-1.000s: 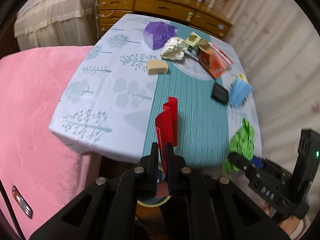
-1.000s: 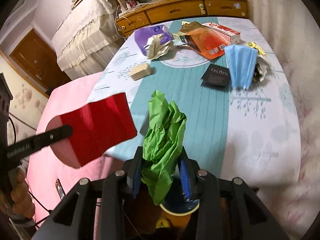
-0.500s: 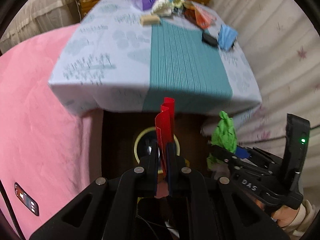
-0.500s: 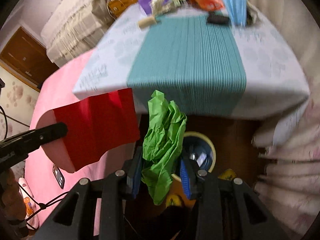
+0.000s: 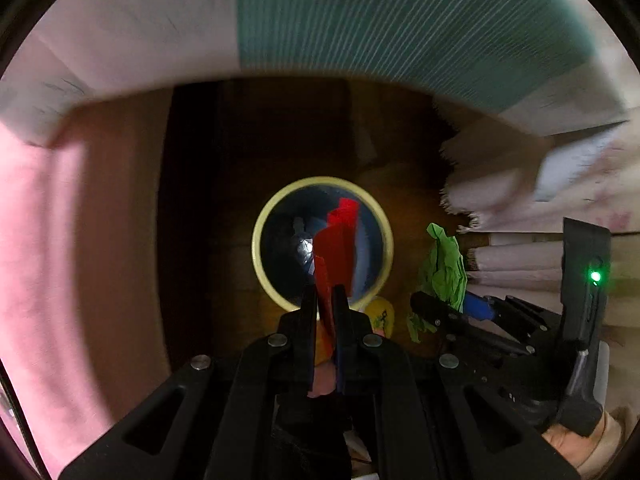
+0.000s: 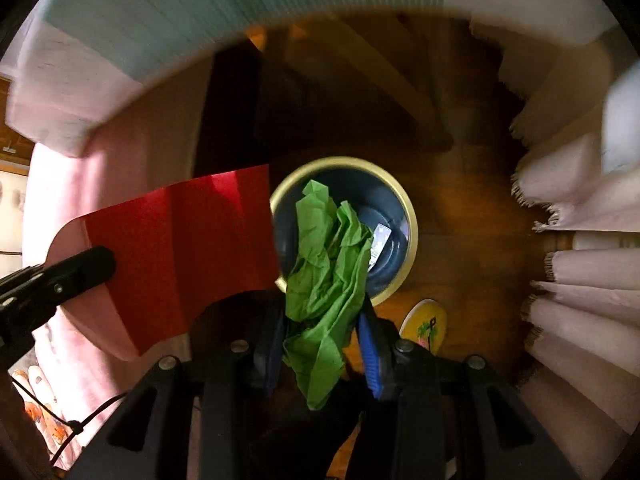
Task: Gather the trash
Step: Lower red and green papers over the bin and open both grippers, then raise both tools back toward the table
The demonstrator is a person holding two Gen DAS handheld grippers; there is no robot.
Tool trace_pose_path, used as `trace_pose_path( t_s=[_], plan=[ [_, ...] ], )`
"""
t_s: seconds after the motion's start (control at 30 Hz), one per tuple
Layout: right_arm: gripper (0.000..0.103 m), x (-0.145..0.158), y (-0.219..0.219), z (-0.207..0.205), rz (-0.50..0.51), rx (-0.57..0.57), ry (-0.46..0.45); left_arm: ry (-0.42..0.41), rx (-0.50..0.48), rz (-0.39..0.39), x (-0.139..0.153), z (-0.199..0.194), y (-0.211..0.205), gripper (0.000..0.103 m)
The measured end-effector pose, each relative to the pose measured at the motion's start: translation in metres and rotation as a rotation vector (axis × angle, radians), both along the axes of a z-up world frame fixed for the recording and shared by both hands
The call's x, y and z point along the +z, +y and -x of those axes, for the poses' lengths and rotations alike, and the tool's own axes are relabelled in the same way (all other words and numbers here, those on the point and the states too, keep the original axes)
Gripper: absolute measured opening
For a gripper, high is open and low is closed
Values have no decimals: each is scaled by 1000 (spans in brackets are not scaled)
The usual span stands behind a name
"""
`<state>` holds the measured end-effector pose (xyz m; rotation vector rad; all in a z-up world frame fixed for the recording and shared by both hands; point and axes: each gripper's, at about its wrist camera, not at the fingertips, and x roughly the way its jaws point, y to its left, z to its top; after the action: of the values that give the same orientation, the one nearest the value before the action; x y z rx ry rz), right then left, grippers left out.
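Dark wooden floor lies under us, with a yellow-rimmed bin standing on it just past the hanging edge of the tabletop's cloth. We pinch a red sheet of paper flat between the pressed-together fingers of our left gripper, above the bin's mouth. Beside it, our right gripper clamps a crumpled green paper, its top over the bin's opening.
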<state>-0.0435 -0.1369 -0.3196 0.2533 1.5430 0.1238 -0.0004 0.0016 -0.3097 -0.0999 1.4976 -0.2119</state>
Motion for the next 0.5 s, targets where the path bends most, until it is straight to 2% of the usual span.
trace_pose_path(
  t_s=[0.13, 0.23, 0.3, 0.33, 0.37, 0.4, 0.43, 0.47, 0.5],
  plan=[
    [34, -63, -3, -10, -8, 2, 12, 23, -1, -29, -64, -11, -12, 5],
    [34, -95, -4, -19, -23, 0, 18, 44, 7, -34, -106, -19, -16, 12],
    [37, -114, -6, -27, -21, 1, 14, 47, 14, -32, -124, -24, -15, 22],
    [37, -122, -6, -30, -22, 0, 11, 42, 18, -40, -132, -27, -14, 31],
    [39, -129, -8, -33, -24, -4, 10, 34, 22, -53, -138, -29, -14, 47],
    [42, -138, -10, -36, -33, -6, 15, 31, 24, -58, -142, -32, -11, 56],
    [48, -143, -10, -38, -28, -6, 13, 24, 28, -63, -145, -34, -9, 70],
    [55, -146, -10, -40, -17, -4, 5, 19, 33, -67, -148, -36, -5, 75],
    [57, -146, -7, -40, -12, -1, -3, 14, 37, -76, -150, -37, -3, 75]
  ],
)
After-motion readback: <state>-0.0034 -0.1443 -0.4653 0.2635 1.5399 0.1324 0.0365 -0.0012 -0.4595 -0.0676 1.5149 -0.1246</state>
